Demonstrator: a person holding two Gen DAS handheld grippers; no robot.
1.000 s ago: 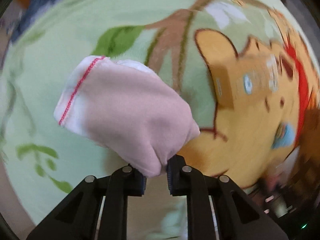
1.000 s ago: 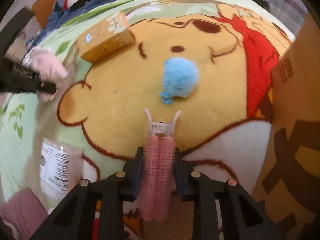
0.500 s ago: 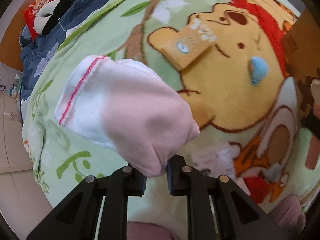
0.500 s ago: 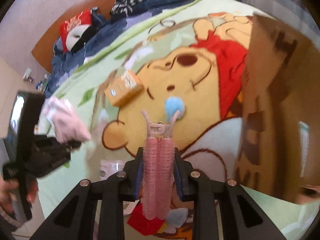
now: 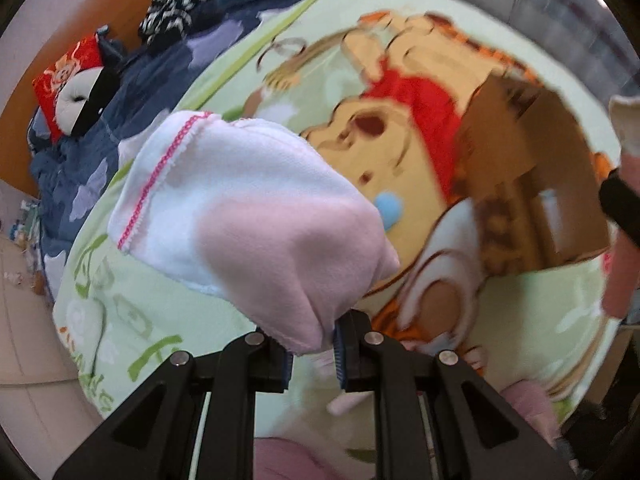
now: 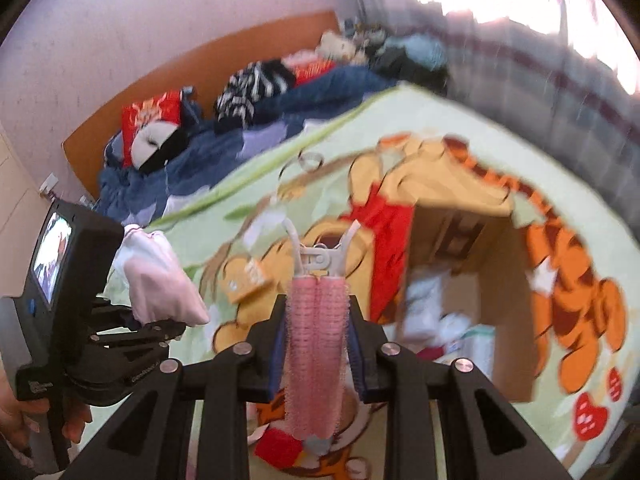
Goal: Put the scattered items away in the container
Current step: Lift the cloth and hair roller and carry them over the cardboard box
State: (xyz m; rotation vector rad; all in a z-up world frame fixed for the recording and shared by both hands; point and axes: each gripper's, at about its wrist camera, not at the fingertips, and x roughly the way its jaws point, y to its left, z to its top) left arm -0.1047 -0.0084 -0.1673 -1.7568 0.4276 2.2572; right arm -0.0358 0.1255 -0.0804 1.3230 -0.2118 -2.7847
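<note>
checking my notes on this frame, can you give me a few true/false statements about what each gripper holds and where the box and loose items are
1. The left gripper has its jaws shut on a pink cloth. True.
2. The right gripper is empty. False: its jaws are shut on a pink hair roller.
3. The cardboard box sits open on the blanket. True.
4. The orange carton is inside the box. False: it lies on the blanket, left of the box.
5. The blue pompom is held by the left gripper. False: it lies on the blanket.
</note>
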